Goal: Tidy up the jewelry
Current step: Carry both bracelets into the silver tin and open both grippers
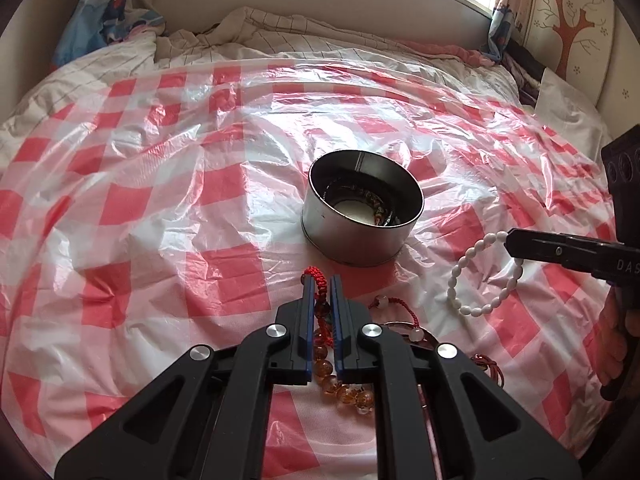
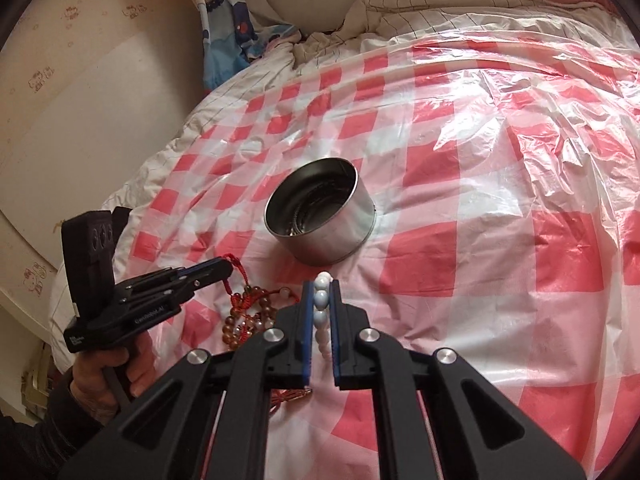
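Jewelry lies on red-check plastic sheet [image 1: 168, 216] over bed, just in front of round metal tin [image 1: 362, 210], w/ a beaded piece already inside tin. Left gripper [image 1: 322, 292] jaws narrow, pinching red cord of amber bead bracelet [image 1: 332, 376]. Right gripper [image 2: 321, 300] jaws narrow, clamped on white bead bracelet [image 1: 478, 276], near tin's right side. More red-cord pieces [image 1: 394, 312] lie between the two bracelets.
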Demonstrator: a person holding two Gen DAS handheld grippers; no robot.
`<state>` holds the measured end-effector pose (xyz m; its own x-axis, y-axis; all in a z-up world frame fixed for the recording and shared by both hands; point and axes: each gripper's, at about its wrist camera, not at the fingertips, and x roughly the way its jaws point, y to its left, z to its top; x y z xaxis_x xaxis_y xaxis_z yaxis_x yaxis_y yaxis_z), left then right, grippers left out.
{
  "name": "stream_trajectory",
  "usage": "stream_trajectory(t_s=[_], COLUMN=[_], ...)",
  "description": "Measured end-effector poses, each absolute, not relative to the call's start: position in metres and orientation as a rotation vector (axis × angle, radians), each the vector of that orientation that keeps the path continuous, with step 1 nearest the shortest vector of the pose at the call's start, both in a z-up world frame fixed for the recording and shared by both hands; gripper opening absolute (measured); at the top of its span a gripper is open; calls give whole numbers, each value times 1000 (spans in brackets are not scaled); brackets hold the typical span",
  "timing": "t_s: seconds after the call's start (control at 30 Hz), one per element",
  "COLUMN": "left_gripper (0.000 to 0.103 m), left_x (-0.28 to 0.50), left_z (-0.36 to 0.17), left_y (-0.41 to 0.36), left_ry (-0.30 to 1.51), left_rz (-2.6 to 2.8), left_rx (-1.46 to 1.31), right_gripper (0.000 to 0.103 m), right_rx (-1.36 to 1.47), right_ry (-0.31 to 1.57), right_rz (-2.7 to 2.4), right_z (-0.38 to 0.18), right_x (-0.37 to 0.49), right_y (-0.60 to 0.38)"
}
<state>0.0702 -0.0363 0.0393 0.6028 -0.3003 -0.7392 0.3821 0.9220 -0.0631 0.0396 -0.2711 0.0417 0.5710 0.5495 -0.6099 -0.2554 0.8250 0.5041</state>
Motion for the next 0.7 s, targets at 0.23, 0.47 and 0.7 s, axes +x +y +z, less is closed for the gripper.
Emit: stream_trajectory(t_s=[0.23,0.47,0.7], left_gripper=[8,7,7], left_x=[64,62,73], left_z=[48,61,85], left_y=[-40,-39,-43], left_ry=[788,756,737], left_rz=[-379,-423,-508], left_rx=[160,101,-22], right_gripper=[8,8,8], right_rx=[401,414,430], right_ry=[802,741,645], right_rz=[517,538,577], right_z=[48,57,74], right_x=[36,33,29], right_y=[-267,-268,-266])
